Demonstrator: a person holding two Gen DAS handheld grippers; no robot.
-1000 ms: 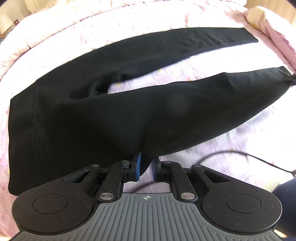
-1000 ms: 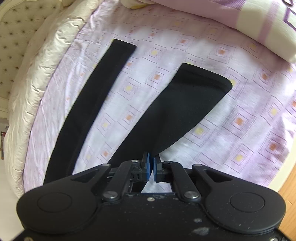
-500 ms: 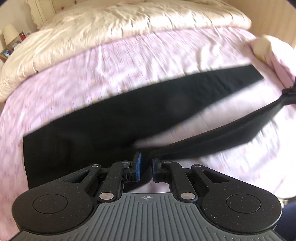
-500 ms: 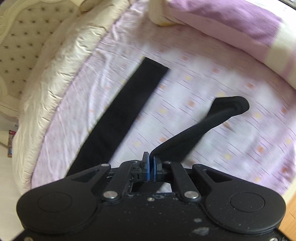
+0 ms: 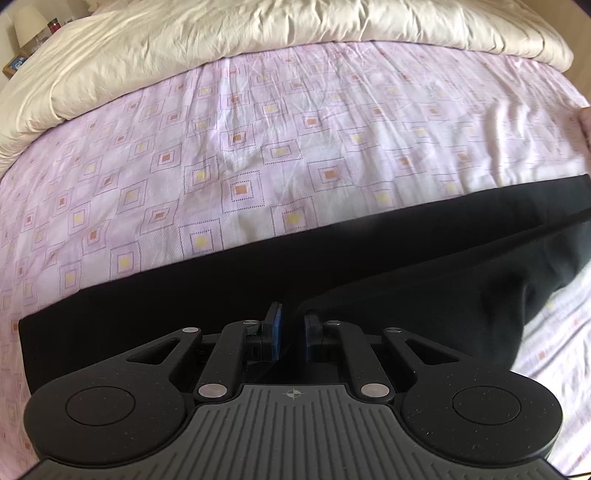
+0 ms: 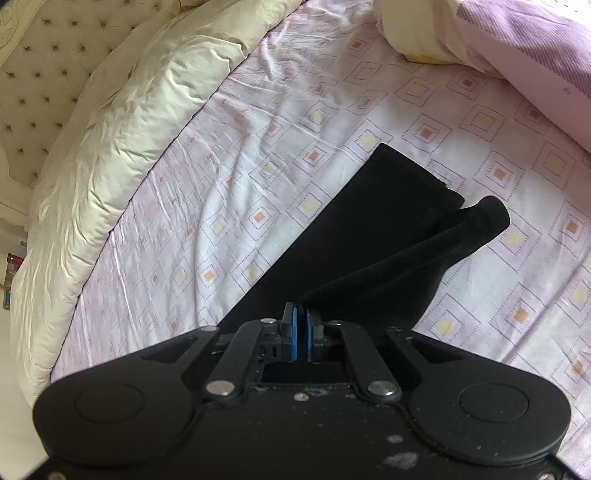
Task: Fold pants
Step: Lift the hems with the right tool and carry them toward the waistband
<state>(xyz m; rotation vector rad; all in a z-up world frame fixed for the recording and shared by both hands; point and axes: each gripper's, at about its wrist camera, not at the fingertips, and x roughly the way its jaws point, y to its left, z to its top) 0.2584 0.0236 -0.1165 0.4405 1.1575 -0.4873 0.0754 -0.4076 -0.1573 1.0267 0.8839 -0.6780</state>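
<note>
Black pants lie on a pink patterned bedsheet. One leg rests flat; the other is lifted and hangs over it. My left gripper is shut on a fold of the raised leg's fabric near the waist end. In the right wrist view the flat leg runs up to its hem, and the raised leg drapes above it with its cuff curled. My right gripper is shut on the raised leg's edge near the cuff, blue pads pressed together.
A cream duvet is bunched along the far side of the bed, also visible as the cream duvet at left. A purple and cream blanket lies at upper right. A tufted headboard and a bedside lamp stand beyond.
Both grippers have carried the near pant leg across the bed onto the far leg. The two legs, spread apart a second ago, now nearly overlap.
</note>
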